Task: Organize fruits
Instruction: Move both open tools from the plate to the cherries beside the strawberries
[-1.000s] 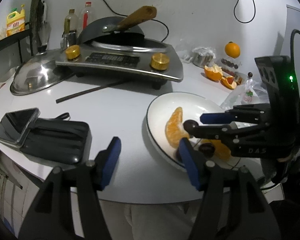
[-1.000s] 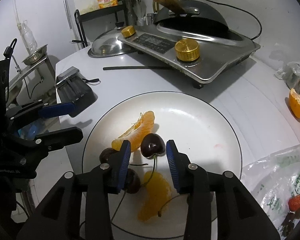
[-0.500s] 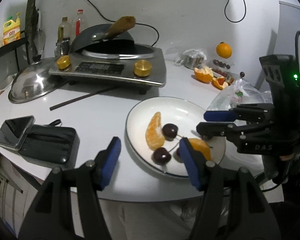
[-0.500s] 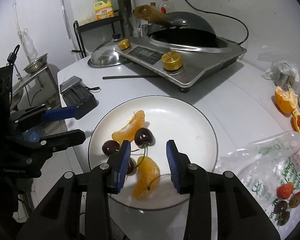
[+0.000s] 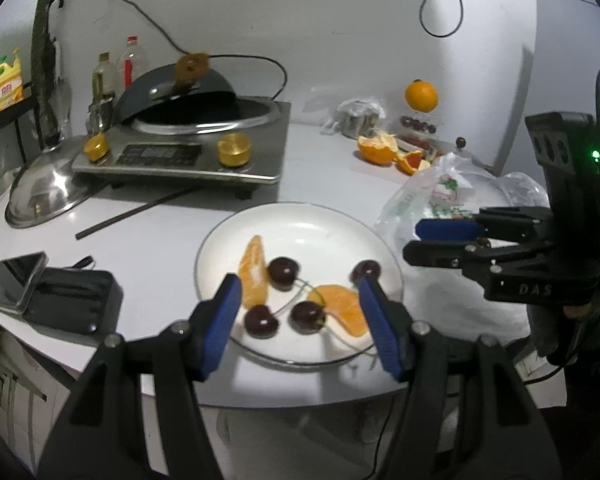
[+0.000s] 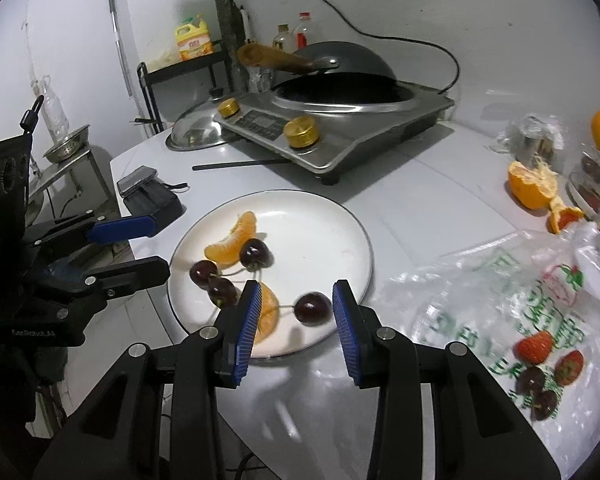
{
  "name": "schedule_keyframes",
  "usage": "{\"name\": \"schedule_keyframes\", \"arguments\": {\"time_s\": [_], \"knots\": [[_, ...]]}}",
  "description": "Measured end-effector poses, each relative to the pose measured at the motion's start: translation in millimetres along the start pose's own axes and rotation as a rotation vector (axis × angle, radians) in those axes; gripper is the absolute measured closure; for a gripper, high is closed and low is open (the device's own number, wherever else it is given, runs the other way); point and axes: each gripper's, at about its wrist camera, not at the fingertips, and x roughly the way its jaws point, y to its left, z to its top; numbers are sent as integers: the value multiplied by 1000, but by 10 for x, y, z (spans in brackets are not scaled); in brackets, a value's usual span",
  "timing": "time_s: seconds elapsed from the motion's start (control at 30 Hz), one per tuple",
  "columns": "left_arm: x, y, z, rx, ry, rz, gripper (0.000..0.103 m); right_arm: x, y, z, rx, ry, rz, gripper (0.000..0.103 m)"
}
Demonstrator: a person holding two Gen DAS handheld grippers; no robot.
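A white plate (image 5: 320, 220) (image 6: 320, 220) near the table's front edge holds two orange segments (image 5: 254, 270) (image 6: 230, 240) and several dark cherries (image 5: 284, 272) (image 6: 312, 308). My left gripper (image 5: 298, 300) is open and empty, hovering above the plate's near edge. My right gripper (image 6: 294, 308) is open and empty over the plate's right rim, with one cherry seen between its fingers. It also shows in the left wrist view (image 5: 428, 238), right of the plate. A clear plastic bag (image 6: 520, 300) right of the plate holds strawberries (image 6: 534, 346) and cherries.
An induction cooker with a wok (image 5: 196, 136) stands at the back, a steel lid (image 5: 40, 188) to its left. A chopstick (image 5: 136, 210), a phone on a black pouch (image 5: 52, 292), peeled orange pieces (image 5: 376, 148) and a whole orange (image 5: 420, 96) lie around.
Both grippers have pulled back and up from the plate. The right gripper let go of a cherry, which now lies on the plate, and moved right toward the bag.
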Motion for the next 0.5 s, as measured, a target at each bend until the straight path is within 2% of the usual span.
{"name": "schedule_keyframes", "arguments": {"time_s": [0.5], "knots": [[142, -568, 108, 64, 12, -28, 40, -382, -496, -279, 73, -42, -32, 64]]}}
